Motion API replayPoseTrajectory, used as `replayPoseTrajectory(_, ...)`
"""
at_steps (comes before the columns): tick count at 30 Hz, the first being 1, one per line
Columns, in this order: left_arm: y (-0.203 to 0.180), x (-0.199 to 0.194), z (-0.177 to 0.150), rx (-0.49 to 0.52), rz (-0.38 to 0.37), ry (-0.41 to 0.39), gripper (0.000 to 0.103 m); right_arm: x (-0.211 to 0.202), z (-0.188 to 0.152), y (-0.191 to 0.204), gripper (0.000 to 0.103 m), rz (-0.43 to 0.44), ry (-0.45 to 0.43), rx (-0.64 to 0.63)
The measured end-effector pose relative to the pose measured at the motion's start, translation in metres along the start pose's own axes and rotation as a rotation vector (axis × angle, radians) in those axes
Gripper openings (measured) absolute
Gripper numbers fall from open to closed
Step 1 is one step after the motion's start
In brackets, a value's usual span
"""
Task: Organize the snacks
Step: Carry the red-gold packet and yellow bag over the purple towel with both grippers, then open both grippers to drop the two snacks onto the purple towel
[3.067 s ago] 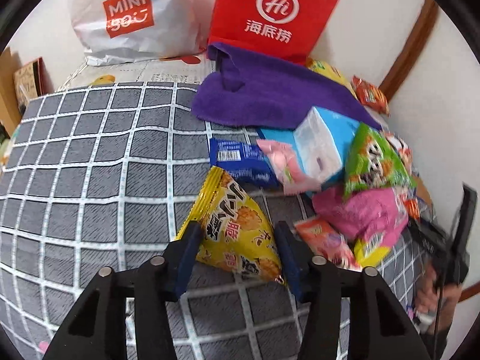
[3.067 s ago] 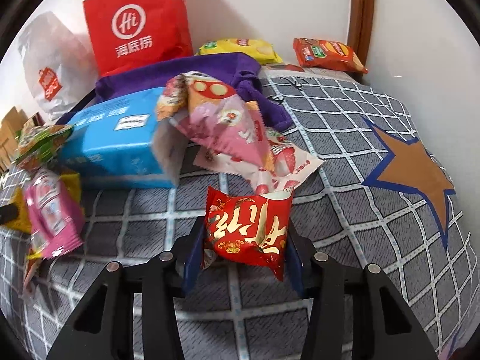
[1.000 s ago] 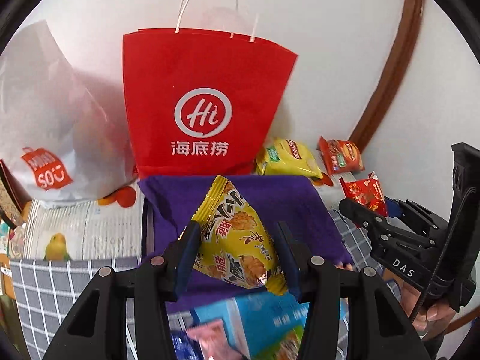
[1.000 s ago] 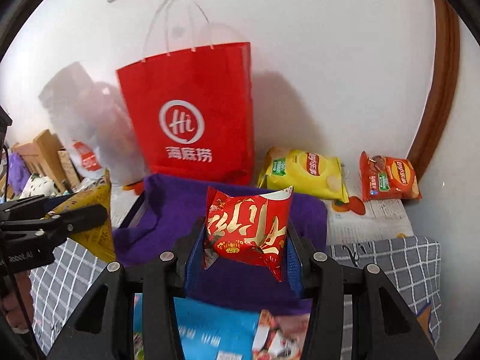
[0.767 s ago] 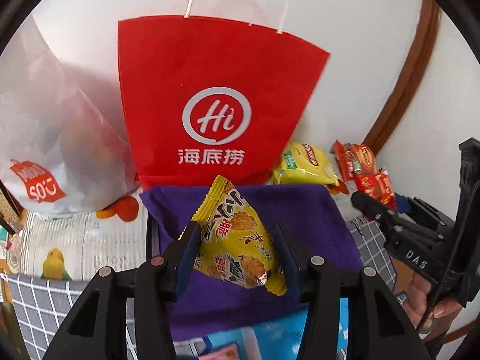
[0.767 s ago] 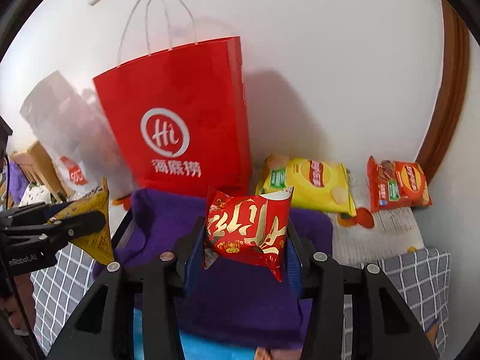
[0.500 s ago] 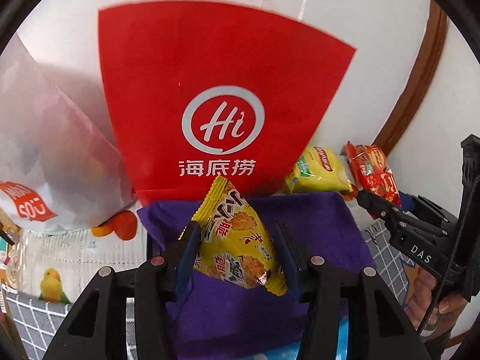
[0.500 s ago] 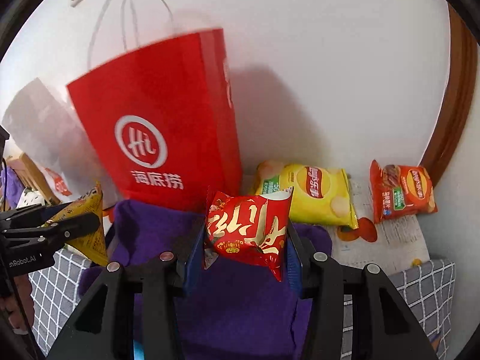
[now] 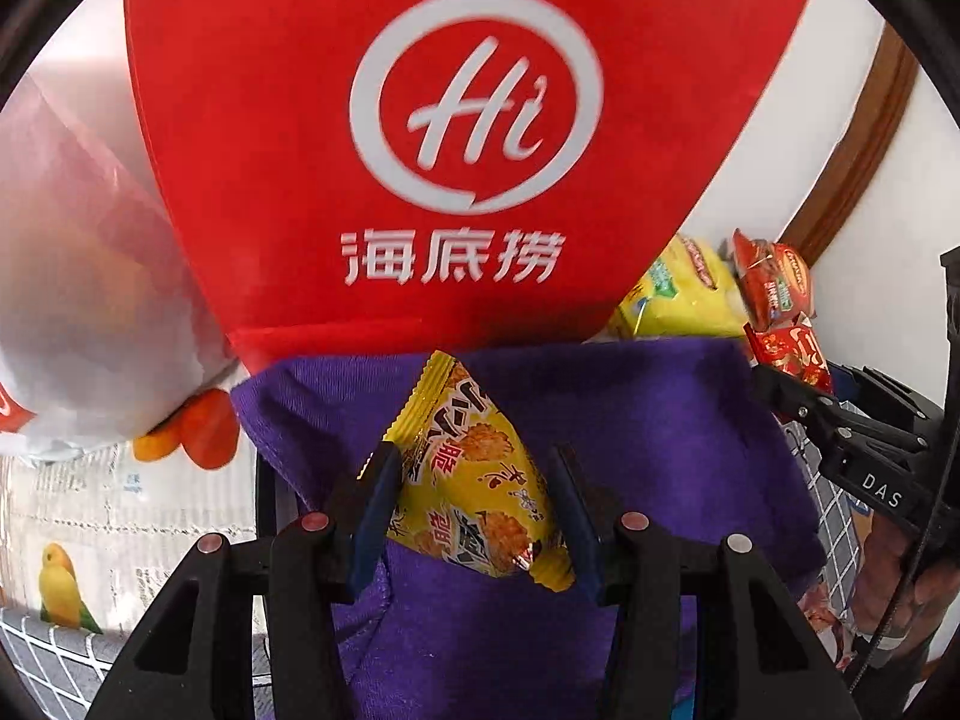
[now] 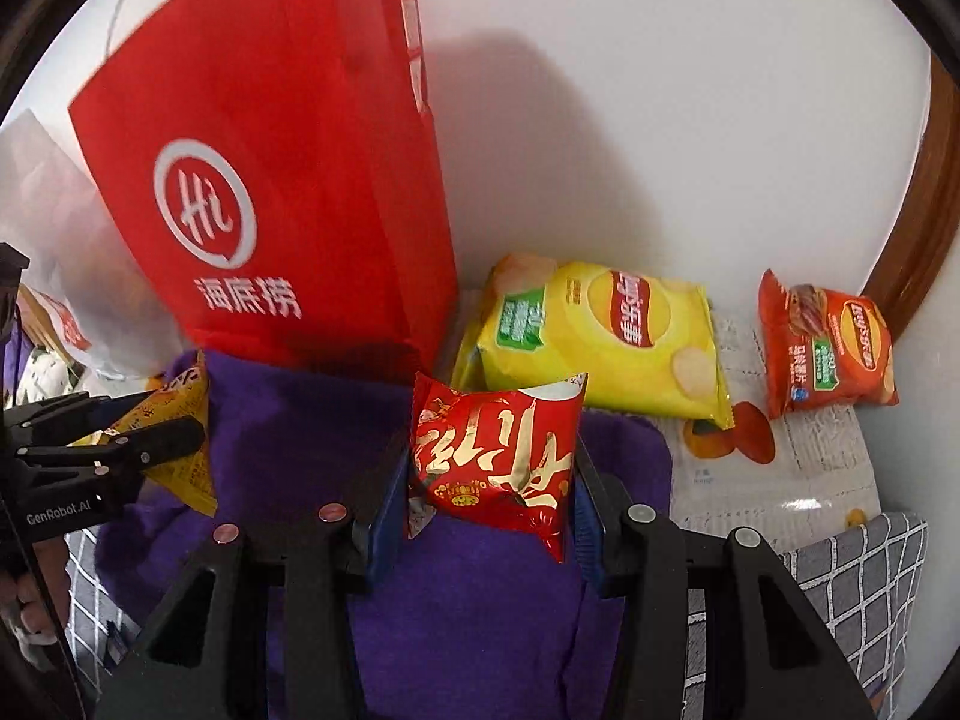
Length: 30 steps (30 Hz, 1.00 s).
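Jaws clamp yellow packet (image 9: pixel 474 480), red packet (image 10: pixel 492 456), over purple cloth (image 10: pixel 300 432).

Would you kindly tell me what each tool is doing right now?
Left tool: closed on the yellow snack packet.
Right tool: closed on the red snack packet.

Ahead of both grippers lies the cloth (image 10: pixel 312 438) — behind it the paper bag (image 9: pixel 420 138), and right of that two chip bags (image 10: pixel 606 336).
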<state>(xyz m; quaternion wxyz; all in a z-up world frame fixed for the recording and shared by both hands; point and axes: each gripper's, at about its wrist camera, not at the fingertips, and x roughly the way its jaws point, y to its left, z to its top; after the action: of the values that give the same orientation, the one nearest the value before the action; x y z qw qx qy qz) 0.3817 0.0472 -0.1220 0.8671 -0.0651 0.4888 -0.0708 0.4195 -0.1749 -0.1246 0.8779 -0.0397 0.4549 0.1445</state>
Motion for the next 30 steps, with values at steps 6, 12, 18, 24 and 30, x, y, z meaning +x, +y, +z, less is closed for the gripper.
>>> replayPoseTrajectory(6, 0.009, 0.006, -0.002, -0.053, -0.059, 0.038, 0.048, 0.012, -0.004, 0.0, 0.048, -0.006, 0.035, -0.003)
replayPoseTrajectory(12, 0.008, 0.011, -0.002, -0.046, -0.004, 0.044, 0.048, 0.019, -0.006, 0.003, 0.049, -0.011, 0.056, -0.013)
replayPoseTrajectory(18, 0.007, 0.02, -0.003, -0.046, -0.007, 0.071, 0.048, 0.028, -0.007, 0.004, 0.049, -0.011, 0.095, -0.013)
replayPoseTrajectory(24, 0.005, 0.03, -0.007, -0.046, -0.002, 0.106, 0.048, 0.037, -0.009, 0.001, 0.05, -0.008, 0.133, 0.006)
replayPoseTrajectory(30, 0.004, 0.03, -0.008, -0.038, 0.004, 0.112, 0.049, 0.039, -0.01, 0.0, 0.052, -0.009, 0.142, 0.011)
